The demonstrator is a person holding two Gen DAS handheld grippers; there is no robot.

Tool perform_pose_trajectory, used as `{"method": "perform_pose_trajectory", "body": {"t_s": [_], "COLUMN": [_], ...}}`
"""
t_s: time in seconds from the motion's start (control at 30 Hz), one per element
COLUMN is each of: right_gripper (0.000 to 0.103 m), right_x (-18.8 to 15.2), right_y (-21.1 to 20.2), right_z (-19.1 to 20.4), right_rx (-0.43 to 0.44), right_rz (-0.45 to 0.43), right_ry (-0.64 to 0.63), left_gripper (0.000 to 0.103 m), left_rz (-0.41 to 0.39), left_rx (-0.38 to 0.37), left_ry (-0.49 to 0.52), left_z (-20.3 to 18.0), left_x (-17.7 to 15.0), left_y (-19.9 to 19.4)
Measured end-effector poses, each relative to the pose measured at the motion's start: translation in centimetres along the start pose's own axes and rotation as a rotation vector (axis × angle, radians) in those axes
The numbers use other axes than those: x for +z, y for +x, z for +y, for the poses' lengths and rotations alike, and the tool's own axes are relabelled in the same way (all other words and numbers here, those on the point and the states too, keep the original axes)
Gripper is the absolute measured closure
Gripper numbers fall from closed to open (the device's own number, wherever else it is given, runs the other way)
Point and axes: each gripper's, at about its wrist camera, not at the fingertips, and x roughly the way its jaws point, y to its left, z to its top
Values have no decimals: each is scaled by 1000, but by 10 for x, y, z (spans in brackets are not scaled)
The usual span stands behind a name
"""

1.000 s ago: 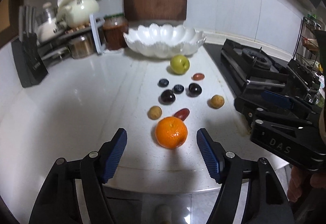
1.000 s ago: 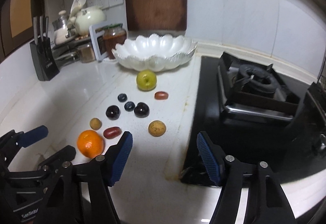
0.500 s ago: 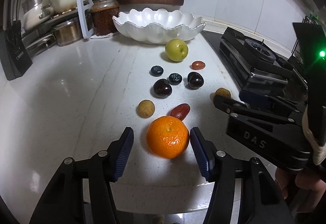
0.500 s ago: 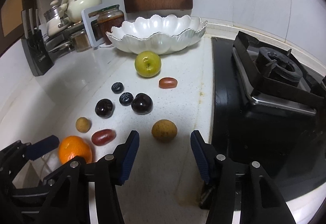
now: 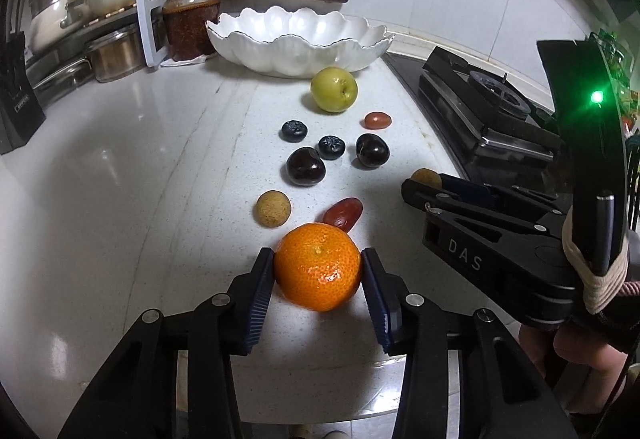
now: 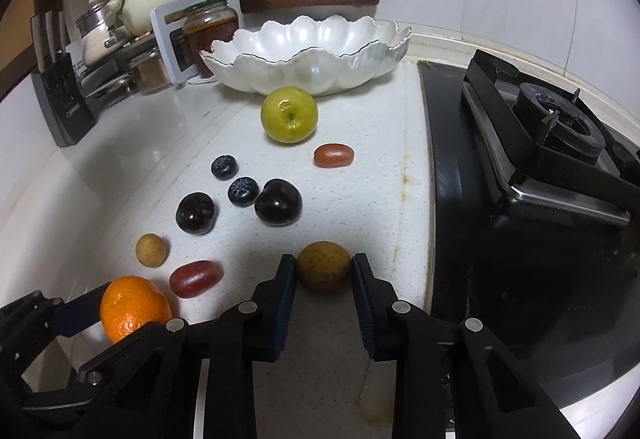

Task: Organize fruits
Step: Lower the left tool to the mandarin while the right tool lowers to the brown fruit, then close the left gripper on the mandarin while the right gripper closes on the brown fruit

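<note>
Fruits all on the counter (image 5: 120, 167), none in the bowl (image 5: 298, 39) as far as I can see. Bowl inside looks bare from both views, though the near wall hides the bottom.

Left gripper (image 5: 318, 271): jaws pressed on both sides of the orange (image 5: 318, 271), blue pads touching the peel. Orange sits on the counter at the near edge, not lifted.

Right gripper (image 6: 323, 268): jaws against both sides of a small brown round fruit (image 6: 323, 268), close to the stove (image 6: 540, 167) edge. Also on the counter.

Outward from the jaws:
- red oblong fruit (image 5: 343, 214) just behind the orange, nearly touching it
- second small brown fruit (image 5: 273, 208) beside that, to the left
- two dark cherries (image 5: 305, 166) mid-counter, with a blueberry (image 5: 331, 147) between them and another blueberry (image 5: 294, 130) farther back left
- second red oblong fruit (image 6: 333, 155) near the green apple (image 6: 289, 114)
- green apple just in front of the bowl, close to its wall

Back left: sauce jar (image 5: 191, 19), pots, knife block (image 6: 60, 99). Not part of the job.

Progress estimate: basically at the start. Two pieces gripped, zero delivered. Assuming the bowl is the target, left to do: lift and drop these two, then eight more loose pieces. Cherries and blueberries will likely roll, so clamp square.
</note>
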Motion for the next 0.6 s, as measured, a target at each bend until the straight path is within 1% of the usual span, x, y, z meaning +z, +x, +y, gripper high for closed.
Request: {"method": "perform_pose_trajectory", "body": {"t_s": [0.27, 0.6], "right_gripper": [74, 74], "right_x": [1, 21], "right_y": [-17, -45], "right_z": [4, 13], "right_rx": [3, -18], "right_rz": [-21, -79], "right_ry": [9, 16], "left_gripper": [60, 60], "left_rz": [-52, -118], "left_rx": [6, -21], "left_ry": [0, -3], "left_z": [6, 16], "left_x": [11, 36], "left_y": [-15, -32]}}
